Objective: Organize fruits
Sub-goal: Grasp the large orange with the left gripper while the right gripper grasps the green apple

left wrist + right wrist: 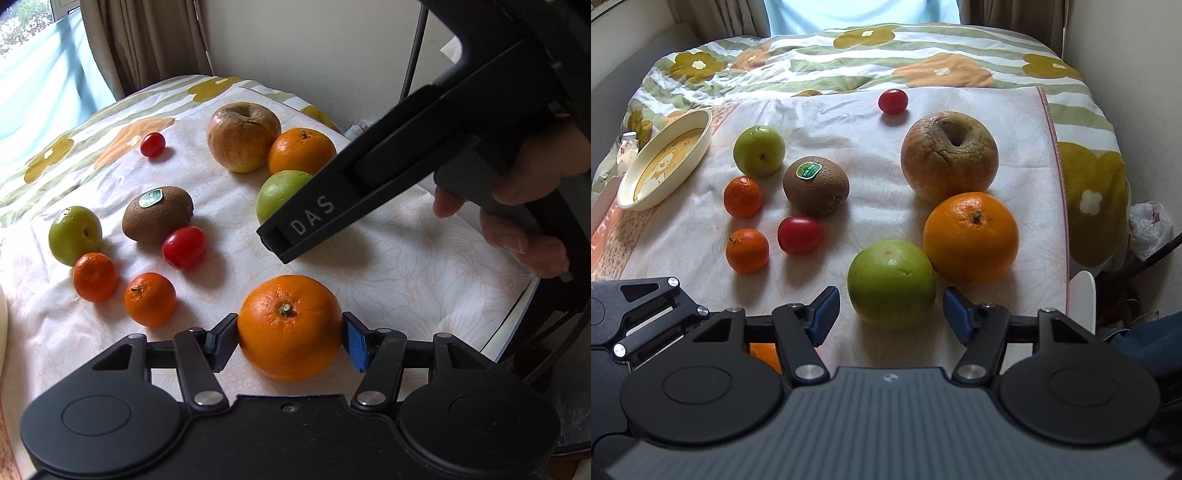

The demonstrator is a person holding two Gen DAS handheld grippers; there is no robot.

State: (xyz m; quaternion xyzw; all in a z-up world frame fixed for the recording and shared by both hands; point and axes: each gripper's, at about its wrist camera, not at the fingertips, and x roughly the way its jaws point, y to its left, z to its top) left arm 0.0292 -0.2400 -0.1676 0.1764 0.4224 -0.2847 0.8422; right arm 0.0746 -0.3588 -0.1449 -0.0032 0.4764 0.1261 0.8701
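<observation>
The left gripper has its jaws closed on an orange that sits on the cloth over the bed. The right gripper hovers with jaws open, apart from the green apple lying just ahead of them. Taking that apple as landmark: a second orange touches its right side, a wrinkled apple lies beyond, the kiwi and a tomato to its left, and the dish far left.

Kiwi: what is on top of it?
A green oval sticker sits on the kiwi. Its print is too small to read, and the skin beneath it is covered.
</observation>
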